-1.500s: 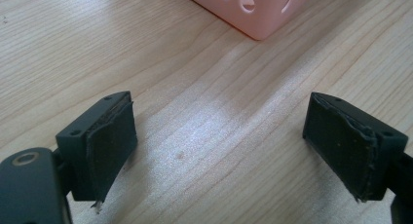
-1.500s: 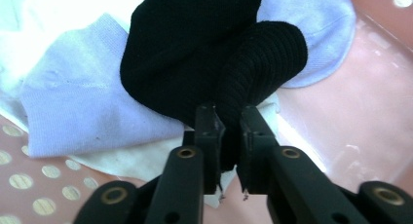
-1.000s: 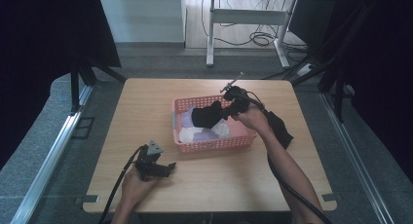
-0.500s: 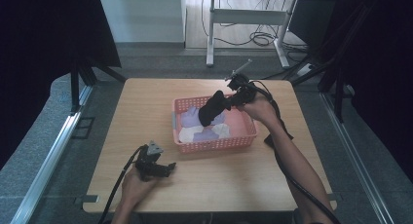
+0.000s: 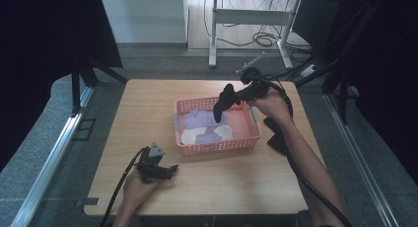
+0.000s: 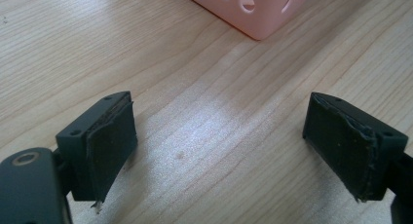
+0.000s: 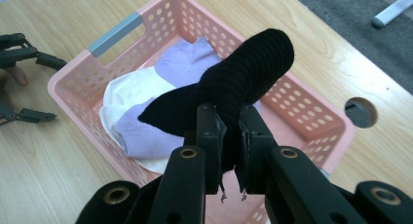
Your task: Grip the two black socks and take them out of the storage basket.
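1. A black sock (image 5: 223, 102) is clamped in the right gripper (image 5: 235, 96), above the pink basket (image 5: 219, 147) at frame centre.
2. Its long axis hangs down and leftward.
3. The left gripper (image 5: 165, 170) is held open, empty, at lower left.

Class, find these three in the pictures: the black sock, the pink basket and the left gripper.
black sock (image 7: 243, 78): right gripper view, on its ribbed upper part.
pink basket (image 5: 217, 147): high view, on its near wall.
left gripper (image 5: 170, 170): high view, between its open jaws above the table.
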{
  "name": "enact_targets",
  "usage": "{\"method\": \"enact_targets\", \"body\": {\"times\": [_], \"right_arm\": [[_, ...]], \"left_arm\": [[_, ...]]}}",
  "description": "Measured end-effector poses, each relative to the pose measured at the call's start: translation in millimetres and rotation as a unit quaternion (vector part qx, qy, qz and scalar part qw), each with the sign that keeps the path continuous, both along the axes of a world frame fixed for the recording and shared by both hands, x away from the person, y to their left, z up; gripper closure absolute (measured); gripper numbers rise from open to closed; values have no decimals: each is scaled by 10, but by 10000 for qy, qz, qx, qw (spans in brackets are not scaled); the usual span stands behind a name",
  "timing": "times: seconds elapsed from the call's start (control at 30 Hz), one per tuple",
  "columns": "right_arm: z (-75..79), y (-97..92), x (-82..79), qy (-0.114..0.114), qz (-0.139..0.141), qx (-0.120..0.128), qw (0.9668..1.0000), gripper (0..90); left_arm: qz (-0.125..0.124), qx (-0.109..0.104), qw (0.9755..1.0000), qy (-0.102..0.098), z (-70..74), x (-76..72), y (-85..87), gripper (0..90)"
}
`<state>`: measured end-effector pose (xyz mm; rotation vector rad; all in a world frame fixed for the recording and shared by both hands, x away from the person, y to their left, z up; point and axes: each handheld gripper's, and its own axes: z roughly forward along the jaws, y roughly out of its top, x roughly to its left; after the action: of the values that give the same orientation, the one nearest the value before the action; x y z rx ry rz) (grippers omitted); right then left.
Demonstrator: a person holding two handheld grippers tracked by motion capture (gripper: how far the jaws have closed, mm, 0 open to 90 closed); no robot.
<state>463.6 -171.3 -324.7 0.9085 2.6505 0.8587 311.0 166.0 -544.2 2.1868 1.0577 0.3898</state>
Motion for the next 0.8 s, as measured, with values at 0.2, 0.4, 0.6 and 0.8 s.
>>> {"method": "enact_targets", "body": {"times": [0.2,0.4,0.6,0.8], "right_arm": [[145,-106,-21,-118,-41,65,9999,823],[261,-258,-34,-222,-203,94,9995,823],[376,-453,-44,-361,-373,125,9986,823],[494,-651,-69,-481,-572,159,9971,823]], "left_arm": [[1,-7,10000,-3,-1,0,-1,120],[5,-14,10000,4,-2,-1,-1,120],[8,-11,10000,5,-1,-1,-2,120],[-8,4,10000,10,1,-1,1,119]]}}
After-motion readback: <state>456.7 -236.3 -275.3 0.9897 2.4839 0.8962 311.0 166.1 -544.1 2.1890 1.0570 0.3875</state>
